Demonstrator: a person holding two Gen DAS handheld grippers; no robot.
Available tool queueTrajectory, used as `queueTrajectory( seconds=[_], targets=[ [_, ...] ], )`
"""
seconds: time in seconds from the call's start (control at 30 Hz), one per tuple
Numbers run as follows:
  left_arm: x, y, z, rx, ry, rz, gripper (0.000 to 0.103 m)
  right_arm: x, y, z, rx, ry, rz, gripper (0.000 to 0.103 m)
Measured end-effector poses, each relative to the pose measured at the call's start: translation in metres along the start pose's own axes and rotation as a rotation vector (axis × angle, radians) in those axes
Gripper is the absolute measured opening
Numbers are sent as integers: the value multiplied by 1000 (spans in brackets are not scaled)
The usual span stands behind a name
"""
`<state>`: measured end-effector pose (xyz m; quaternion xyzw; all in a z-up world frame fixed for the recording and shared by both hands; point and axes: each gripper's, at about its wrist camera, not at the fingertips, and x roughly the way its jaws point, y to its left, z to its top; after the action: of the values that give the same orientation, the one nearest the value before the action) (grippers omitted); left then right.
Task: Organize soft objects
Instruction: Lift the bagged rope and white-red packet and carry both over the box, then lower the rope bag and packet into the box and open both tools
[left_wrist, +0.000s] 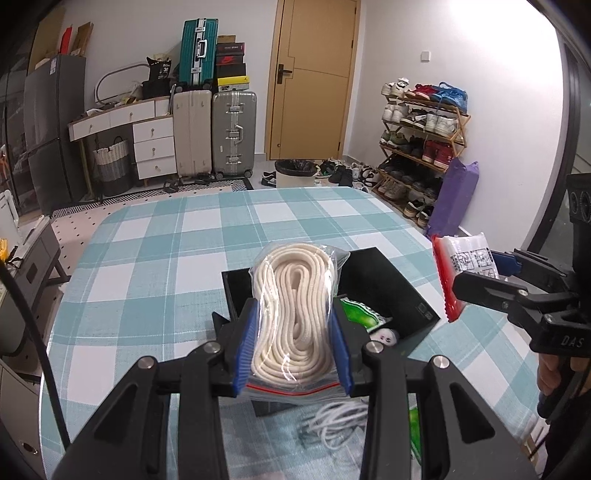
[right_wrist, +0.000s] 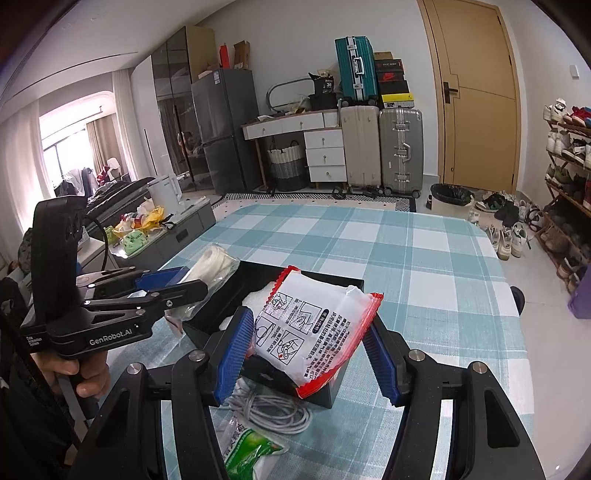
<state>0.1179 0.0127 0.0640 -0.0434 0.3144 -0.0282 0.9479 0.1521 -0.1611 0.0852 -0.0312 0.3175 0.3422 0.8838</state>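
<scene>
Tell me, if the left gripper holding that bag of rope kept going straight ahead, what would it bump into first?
Probably the black box: the left gripper, shut on the bag of rope, points over its open top. Depth is unclear, so the bag might clear the rim and pass above the checked tablecloth.

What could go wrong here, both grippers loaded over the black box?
1. The red-edged packet sits tilted between the right gripper fingers; it may slip and land outside the black box.
2. The rope bag in the left gripper is long; dropped in, it could hang over the rim.
3. The two grippers are close and could collide.
</scene>
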Motion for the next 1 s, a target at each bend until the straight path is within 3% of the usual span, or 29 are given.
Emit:
queueTrajectory(
  seconds=[1.0],
  targets=[
    [58,-7,8,30,87,-1,36,89,5,11,-100,153,-54,61]
  ],
)
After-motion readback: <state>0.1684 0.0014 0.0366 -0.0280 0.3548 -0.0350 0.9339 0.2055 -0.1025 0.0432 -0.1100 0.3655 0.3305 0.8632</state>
